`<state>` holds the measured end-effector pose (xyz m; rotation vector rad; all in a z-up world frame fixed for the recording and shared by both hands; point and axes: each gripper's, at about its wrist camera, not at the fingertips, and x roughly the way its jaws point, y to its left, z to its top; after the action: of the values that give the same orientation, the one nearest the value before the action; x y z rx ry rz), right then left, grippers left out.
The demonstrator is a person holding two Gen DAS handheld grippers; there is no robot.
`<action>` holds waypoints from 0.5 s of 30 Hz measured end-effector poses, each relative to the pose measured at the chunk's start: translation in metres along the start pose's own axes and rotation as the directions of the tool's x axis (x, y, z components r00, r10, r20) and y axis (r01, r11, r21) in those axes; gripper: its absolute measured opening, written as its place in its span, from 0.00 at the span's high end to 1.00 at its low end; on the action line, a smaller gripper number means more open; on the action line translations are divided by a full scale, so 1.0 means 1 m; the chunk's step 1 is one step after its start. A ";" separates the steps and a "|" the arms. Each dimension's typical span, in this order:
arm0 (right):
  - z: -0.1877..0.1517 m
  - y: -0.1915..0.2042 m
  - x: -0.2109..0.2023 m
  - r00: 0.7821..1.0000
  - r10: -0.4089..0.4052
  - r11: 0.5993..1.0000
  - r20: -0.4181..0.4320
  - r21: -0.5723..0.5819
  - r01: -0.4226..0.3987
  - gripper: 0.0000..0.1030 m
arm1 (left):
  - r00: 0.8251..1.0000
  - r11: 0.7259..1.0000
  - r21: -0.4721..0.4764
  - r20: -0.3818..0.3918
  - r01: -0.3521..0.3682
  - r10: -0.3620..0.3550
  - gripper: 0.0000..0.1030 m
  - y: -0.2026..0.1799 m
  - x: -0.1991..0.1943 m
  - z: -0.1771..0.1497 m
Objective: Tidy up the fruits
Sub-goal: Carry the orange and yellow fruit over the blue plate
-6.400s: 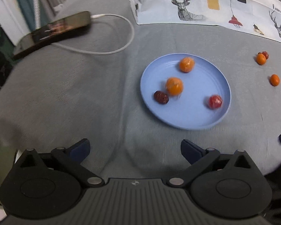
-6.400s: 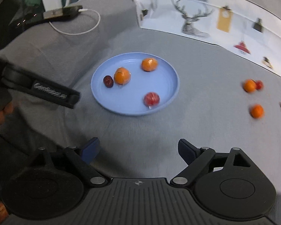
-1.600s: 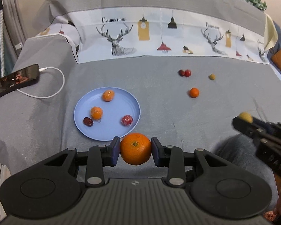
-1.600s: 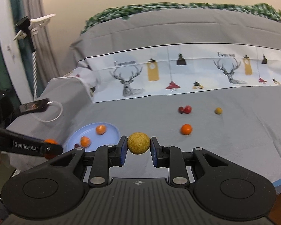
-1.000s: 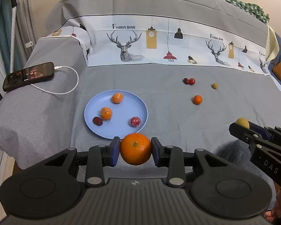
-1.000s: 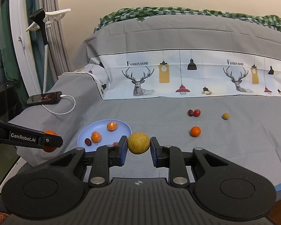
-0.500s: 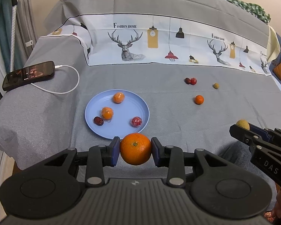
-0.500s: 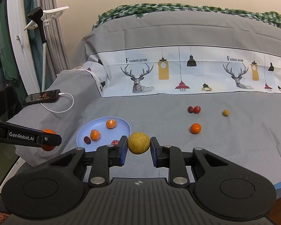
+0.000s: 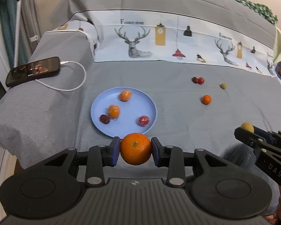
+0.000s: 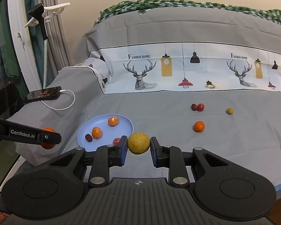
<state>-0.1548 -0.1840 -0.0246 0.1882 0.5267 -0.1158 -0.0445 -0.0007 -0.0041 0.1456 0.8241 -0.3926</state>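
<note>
My left gripper is shut on an orange, held above the near edge of the grey-covered sofa seat. My right gripper is shut on a yellow-brown round fruit. A blue plate on the seat holds two small oranges, a dark red date and a red fruit. Loose on the seat to the right lie a small orange, a date and red fruit pair and a small yellowish fruit. The right gripper's tip with its fruit shows at the left wrist view's right edge.
A phone with a white cable lies on the sofa's left armrest. A printed deer-pattern cloth covers the backrest. Curtains and a white-handled tool stand at the left. The seat's front edge runs just under both grippers.
Over the last second nothing has moved noticeably; both grippers keep their fruits. Several seconds ago both grippers were open near the plate with nothing in them.
</note>
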 end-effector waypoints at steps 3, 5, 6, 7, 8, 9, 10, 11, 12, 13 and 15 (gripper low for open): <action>0.001 0.000 0.007 1.000 0.006 1.000 -0.012 -0.004 -0.006 0.74 | 1.000 1.000 -0.018 0.001 -0.011 0.011 0.62 0.008 0.002 0.004; 0.001 0.001 0.011 1.000 0.011 1.000 -0.020 -0.010 -0.012 0.74 | 1.000 1.000 -0.025 -0.001 -0.018 0.018 0.62 0.012 0.005 0.006; 0.001 0.002 0.014 1.000 0.017 1.000 -0.024 -0.015 -0.017 0.74 | 1.000 0.999 -0.029 -0.003 -0.021 0.021 0.62 0.015 0.007 0.007; 0.002 0.004 0.017 0.999 0.021 1.000 -0.029 -0.019 -0.022 0.74 | 1.000 0.999 -0.032 -0.005 -0.024 0.024 0.62 0.017 0.008 0.008; 0.002 0.005 0.020 0.999 0.025 0.999 -0.033 -0.025 -0.025 0.74 | 1.000 0.999 -0.034 -0.007 -0.027 0.027 0.62 0.019 0.010 0.009; 0.003 0.007 0.023 0.999 0.028 0.999 -0.038 -0.032 -0.029 0.74 | 1.000 0.999 -0.037 -0.008 -0.030 0.030 0.62 0.021 0.013 0.011; 0.003 0.009 0.026 0.999 0.032 0.999 -0.043 -0.040 -0.033 0.74 | 0.999 0.999 -0.039 -0.010 -0.033 0.032 0.62 0.023 0.015 0.013; 0.003 0.010 0.028 0.998 0.035 0.998 -0.047 -0.046 -0.037 0.74 | 0.999 0.998 -0.041 -0.012 -0.036 0.036 0.62 0.025 0.018 0.015; 0.005 0.013 0.032 0.998 0.038 0.998 -0.052 -0.054 -0.041 0.74 | 0.999 0.998 -0.046 -0.015 -0.038 0.038 0.62 0.028 0.021 0.017; 0.005 0.014 0.036 0.997 0.041 0.997 -0.058 -0.061 -0.045 0.74 | 0.999 0.998 -0.051 -0.016 -0.040 0.039 0.62 0.030 0.024 0.019; 0.007 0.017 0.043 0.997 0.048 0.996 -0.067 -0.073 -0.053 0.74 | 0.999 0.997 -0.059 -0.021 -0.046 0.044 0.62 0.034 0.031 0.023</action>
<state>-0.1116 -0.1713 -0.0377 0.1328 0.5904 -0.0408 0.0035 0.0153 -0.0120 0.1129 0.8494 -0.3246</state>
